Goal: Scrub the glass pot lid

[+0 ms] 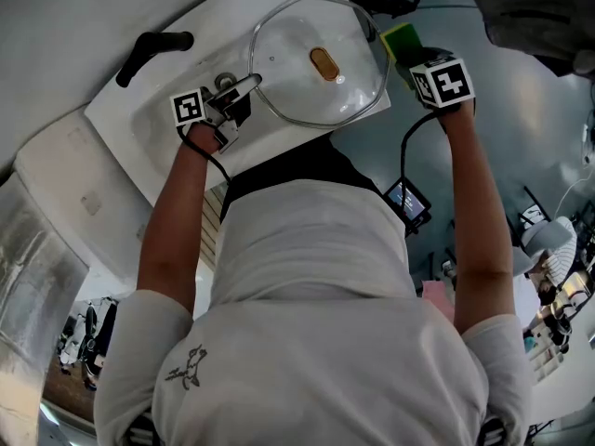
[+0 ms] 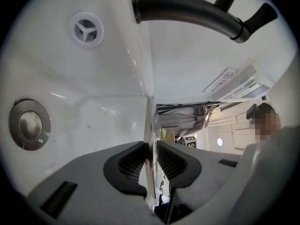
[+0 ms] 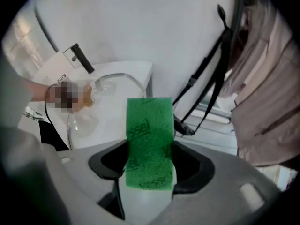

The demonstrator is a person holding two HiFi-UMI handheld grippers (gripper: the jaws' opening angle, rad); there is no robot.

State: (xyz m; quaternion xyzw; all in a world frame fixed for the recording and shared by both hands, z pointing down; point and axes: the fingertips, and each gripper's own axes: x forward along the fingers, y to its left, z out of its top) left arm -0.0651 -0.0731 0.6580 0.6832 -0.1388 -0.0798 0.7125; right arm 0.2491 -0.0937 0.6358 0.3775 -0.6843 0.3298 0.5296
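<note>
While at the sink (image 1: 139,130), glass pot lid (image 1: 299,71): rim clamped in left hand-held gripper (image 2: 151,161)
Right hand-held gripper (image 3: 150,159): jaws closed on green sponge (image 3: 149,123), near lid

The glass pot lid (image 1: 297,86) is round and clear, with a thin metal rim and a golden oval knob (image 1: 323,63) in its middle. It is above the far right part of the white sink (image 1: 158,133), with the knob side toward the head view. Its near left rim stands between the pads of the left hand-held gripper (image 1: 249,85), which press on it from both sides. The green scrub sponge (image 1: 402,39) is flat and rectangular, clamped upright in the right hand-held gripper (image 3: 150,165). It is just beside the lid's right rim; whether it touches is not clear.
</note>
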